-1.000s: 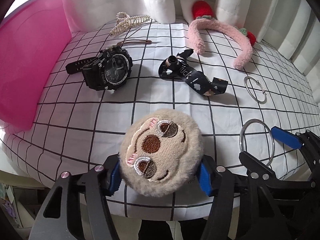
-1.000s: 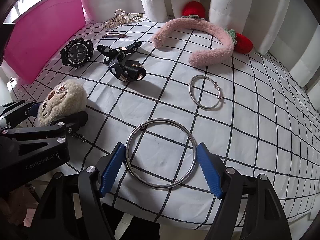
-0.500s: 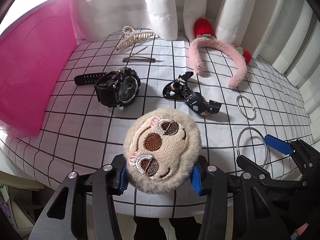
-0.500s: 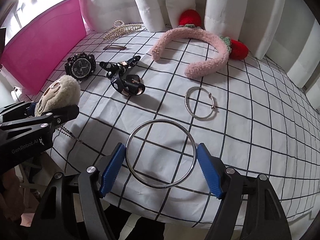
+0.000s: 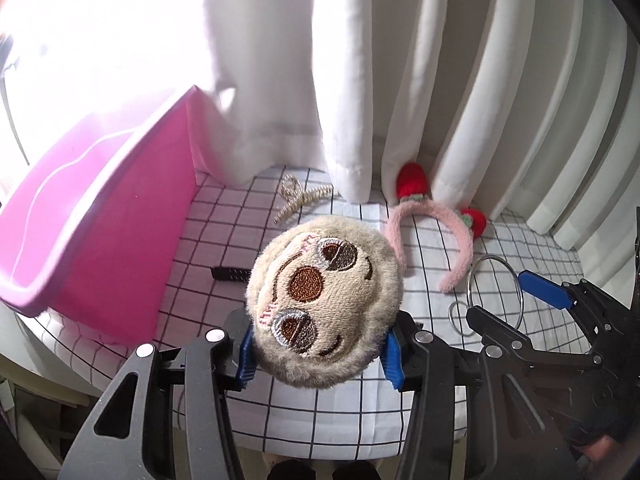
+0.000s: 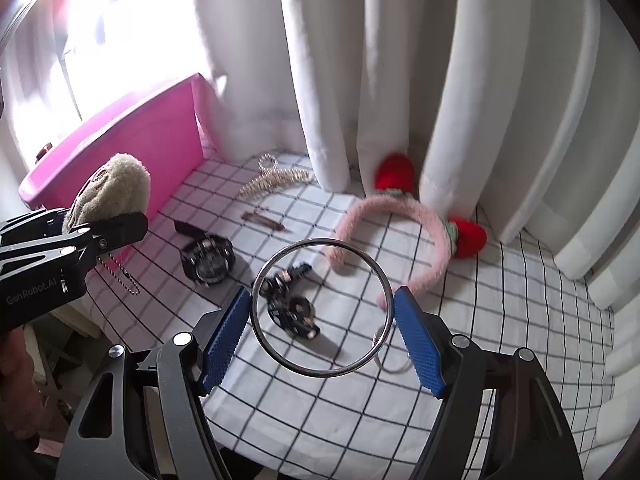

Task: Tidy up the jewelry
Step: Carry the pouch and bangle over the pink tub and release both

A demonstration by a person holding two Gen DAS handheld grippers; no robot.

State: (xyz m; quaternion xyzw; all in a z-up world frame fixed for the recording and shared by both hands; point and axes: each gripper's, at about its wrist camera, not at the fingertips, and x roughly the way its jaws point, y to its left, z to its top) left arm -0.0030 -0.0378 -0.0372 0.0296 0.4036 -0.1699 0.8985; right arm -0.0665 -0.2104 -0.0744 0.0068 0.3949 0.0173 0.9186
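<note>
A round beige plush charm (image 5: 324, 304) with an embroidered sloth face hangs above the checked cloth. My left gripper (image 5: 319, 356) is shut on it, a blue pad pressing each side. Its bead chain (image 6: 120, 276) dangles below. My right gripper (image 6: 322, 320) is shut on a large silver ring (image 6: 320, 242), held by its rim clear of the cloth. In the left wrist view the right gripper (image 5: 516, 308) and the ring (image 5: 494, 257) show at the right. In the right wrist view the left gripper (image 6: 92, 220) and the plush (image 6: 116, 184) show at the left.
A pink bin (image 5: 120, 220) stands at the left, against white curtains. On the cloth lie a black watch (image 6: 208, 260), a black patterned strap (image 6: 292, 308), a brown hair clip (image 6: 262, 220), a pale claw clip (image 6: 276, 178), a pink strawberry headband (image 6: 400, 216) and a smaller silver bangle (image 6: 396, 364).
Both grippers have risen off the cloth, one carrying the plush, the other the ring. The left jaws have squeezed the plush tighter. Both views now tilt up toward the curtains.
</note>
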